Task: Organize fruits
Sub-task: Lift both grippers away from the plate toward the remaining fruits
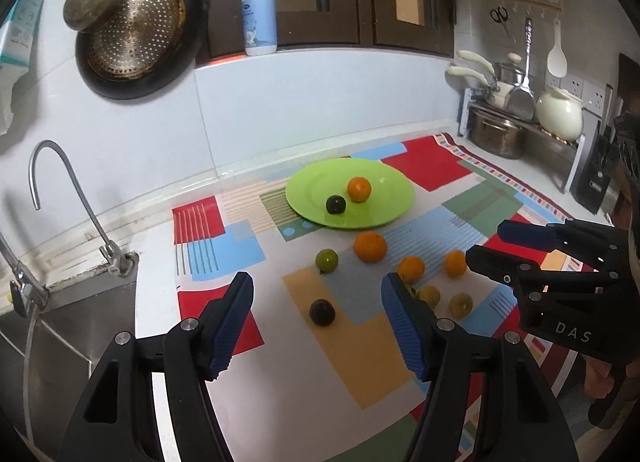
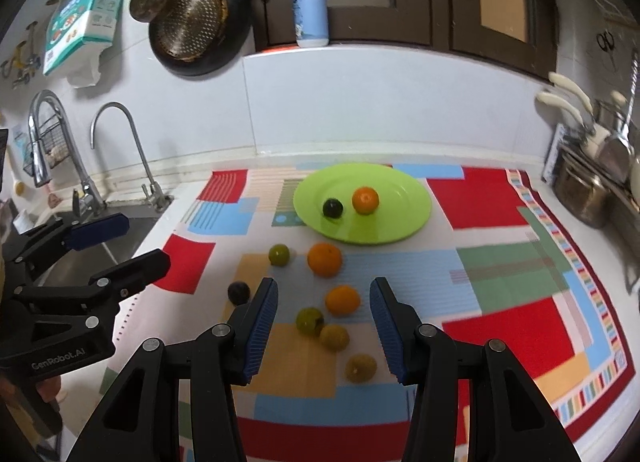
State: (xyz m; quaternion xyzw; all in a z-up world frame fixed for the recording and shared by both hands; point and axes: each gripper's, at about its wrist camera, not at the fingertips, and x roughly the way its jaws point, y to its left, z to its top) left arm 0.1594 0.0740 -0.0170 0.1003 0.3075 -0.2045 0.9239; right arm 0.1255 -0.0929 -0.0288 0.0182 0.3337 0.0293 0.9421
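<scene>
A green plate on a patchwork mat holds an orange and a dark plum. Several fruits lie loose on the mat in front of it: oranges, a green plum, a dark plum and yellowish fruits. My left gripper is open and empty above the dark plum. My right gripper is open and empty above an orange.
A sink with taps lies left of the mat. Pots and utensils on a rack stand at the back right. A soap bottle stands on the ledge. Pans hang on the wall.
</scene>
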